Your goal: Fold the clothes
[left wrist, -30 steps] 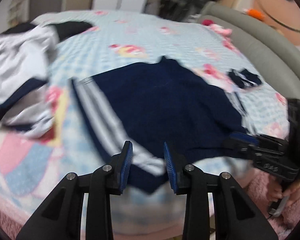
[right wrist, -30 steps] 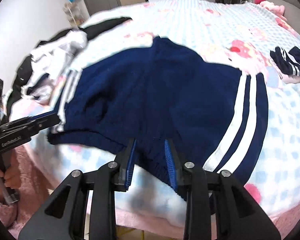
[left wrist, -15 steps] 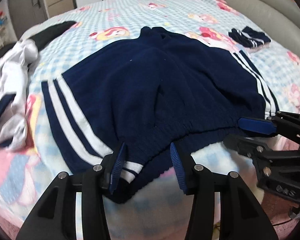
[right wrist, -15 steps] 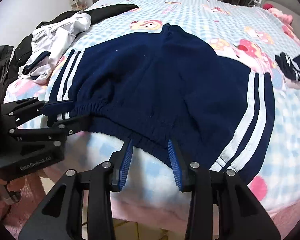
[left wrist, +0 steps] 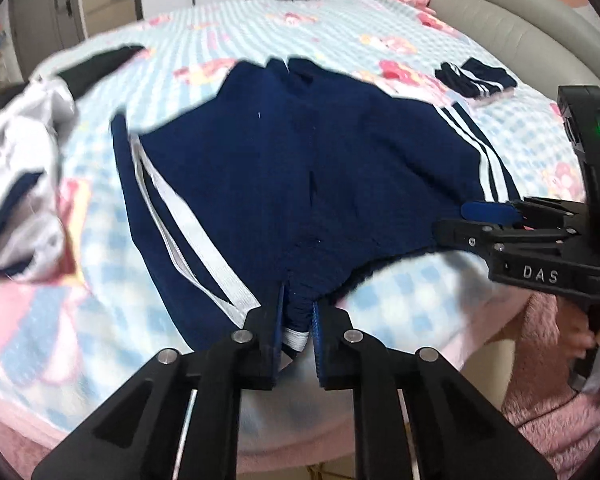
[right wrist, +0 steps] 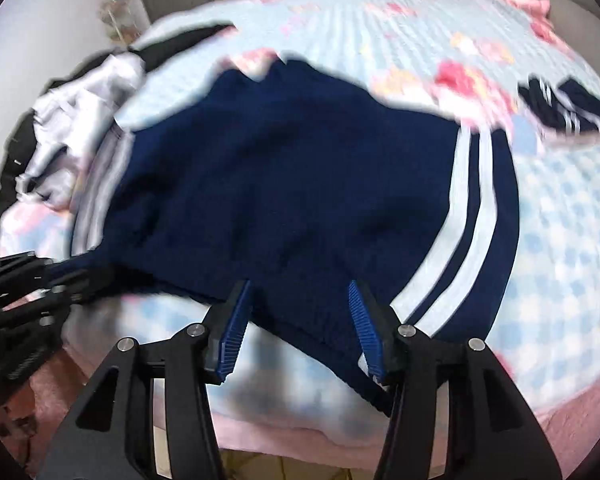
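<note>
Jaws of the left gripper (left wrist: 298,330) are closing, pinching the near waistband corner of the navy shorts (left wrist: 300,168), white stripe end caught between the pads. The right gripper (right wrist: 300,328) has its jaws opening, straddling the waistband at the other side without pressing it. The shorts lie spread on the bed (left wrist: 400,292) (blue checked cover). Further back sit a white-and-black clothes heap (right wrist: 80,120) and a small folded navy piece (left wrist: 474,80).

A bed (left wrist: 380,32) in blue-checked cartoon sheets carries navy striped shorts (left wrist: 300,168) spread flat, a white-and-black clothes heap (left wrist: 16,152) leftward, a small folded navy garment (left wrist: 474,80) rightward.
</note>
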### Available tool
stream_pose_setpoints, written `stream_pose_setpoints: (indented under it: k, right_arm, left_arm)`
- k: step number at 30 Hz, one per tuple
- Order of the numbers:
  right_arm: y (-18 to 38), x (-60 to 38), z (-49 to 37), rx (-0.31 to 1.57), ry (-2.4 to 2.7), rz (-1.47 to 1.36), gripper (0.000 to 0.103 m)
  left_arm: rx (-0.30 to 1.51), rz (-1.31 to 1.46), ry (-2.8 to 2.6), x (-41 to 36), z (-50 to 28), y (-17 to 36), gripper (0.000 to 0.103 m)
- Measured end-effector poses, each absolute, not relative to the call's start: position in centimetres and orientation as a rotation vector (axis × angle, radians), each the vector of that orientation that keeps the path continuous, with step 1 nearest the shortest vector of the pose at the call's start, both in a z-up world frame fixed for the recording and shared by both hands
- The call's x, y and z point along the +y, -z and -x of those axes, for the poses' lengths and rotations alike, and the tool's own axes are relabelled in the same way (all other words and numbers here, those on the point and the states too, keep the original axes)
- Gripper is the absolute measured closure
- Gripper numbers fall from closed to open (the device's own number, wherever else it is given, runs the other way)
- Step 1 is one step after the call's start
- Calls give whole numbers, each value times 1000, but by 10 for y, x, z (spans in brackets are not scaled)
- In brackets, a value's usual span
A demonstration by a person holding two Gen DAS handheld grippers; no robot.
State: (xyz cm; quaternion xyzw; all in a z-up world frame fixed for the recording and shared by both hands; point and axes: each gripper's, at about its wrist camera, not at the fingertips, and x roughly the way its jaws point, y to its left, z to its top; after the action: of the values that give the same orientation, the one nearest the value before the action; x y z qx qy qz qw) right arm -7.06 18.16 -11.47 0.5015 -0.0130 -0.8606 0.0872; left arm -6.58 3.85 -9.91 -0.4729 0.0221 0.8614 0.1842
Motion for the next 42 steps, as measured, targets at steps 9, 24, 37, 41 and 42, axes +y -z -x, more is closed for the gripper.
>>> stream_pose_setpoints:
  k: [9, 24, 37, 41, 42]
  right_arm:
    - [95, 185, 58, -63, 2575, -1378, 52]
    - [99, 200, 50, -51, 2651, -1407, 53]
    - [104, 190, 55, 56, 2636, -1442, 53]
    - [74, 184, 57, 170, 2643, -1267, 51]
    - [71, 185, 67, 201, 2669, -1275, 51]
  left_arm:
    - [-595, 1164, -2487, -46, 74, 76, 49]
    - [-247, 1254, -2654, -20, 67, 80, 52]
    - [-20, 1303, -2606, 16, 74, 96, 48]
    - [23, 1233, -2570, 41, 95, 76, 51]
    - [7, 1225, -2542, 49, 100, 71, 51]
